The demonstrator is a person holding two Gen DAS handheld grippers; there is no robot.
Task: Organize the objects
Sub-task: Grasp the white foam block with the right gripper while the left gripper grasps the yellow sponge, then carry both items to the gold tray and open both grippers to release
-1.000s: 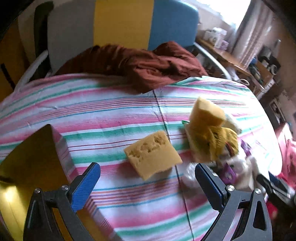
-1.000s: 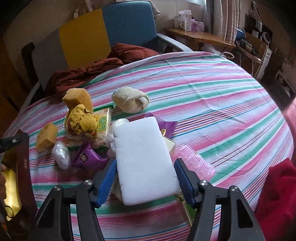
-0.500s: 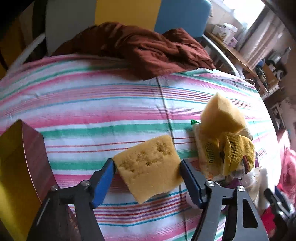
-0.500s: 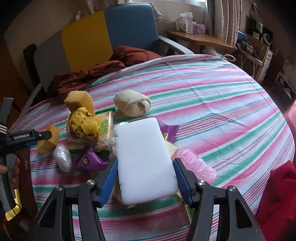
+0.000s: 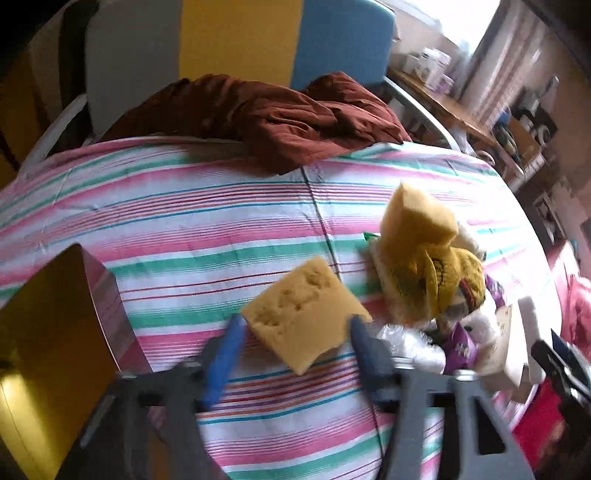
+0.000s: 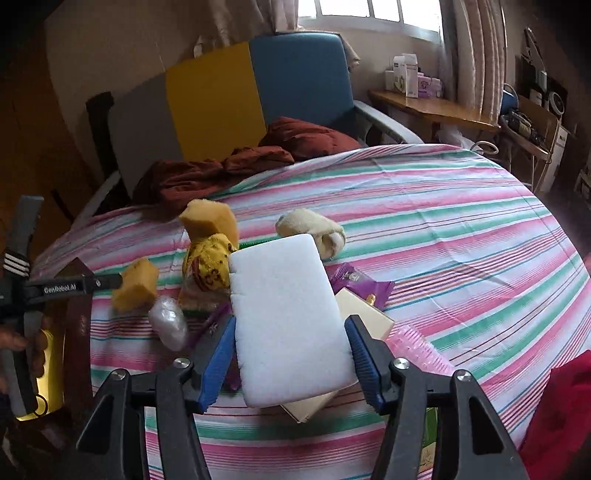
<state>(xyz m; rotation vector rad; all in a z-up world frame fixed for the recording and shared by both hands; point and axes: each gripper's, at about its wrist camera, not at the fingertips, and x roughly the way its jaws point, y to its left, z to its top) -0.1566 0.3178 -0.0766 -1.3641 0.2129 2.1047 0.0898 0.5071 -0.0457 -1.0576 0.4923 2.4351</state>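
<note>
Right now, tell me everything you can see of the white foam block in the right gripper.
The white foam block is a flat, thick rectangular slab with rounded corners and a fine matte, spongy-looking surface. Small notches mark its left edge. It is clean and not visibly squashed. The right gripper holds it by its long sides, the blue pads pressing on both, its far end tilted up. It hangs above the pile on the striped tablecloth, hiding part of a beige box; contact underneath cannot be seen.

Pretty sure this is someone's lived-in home, not a lab.

Round table under a pink-green striped tablecloth [image 6: 424,206], blue-and-yellow padded armchair [image 6: 295,85] top centre with a crumpled maroon cloth [image 6: 236,166], curtained window [image 6: 373,11] and cluttered wooden side shelf [image 6: 428,107] upper right.
</note>
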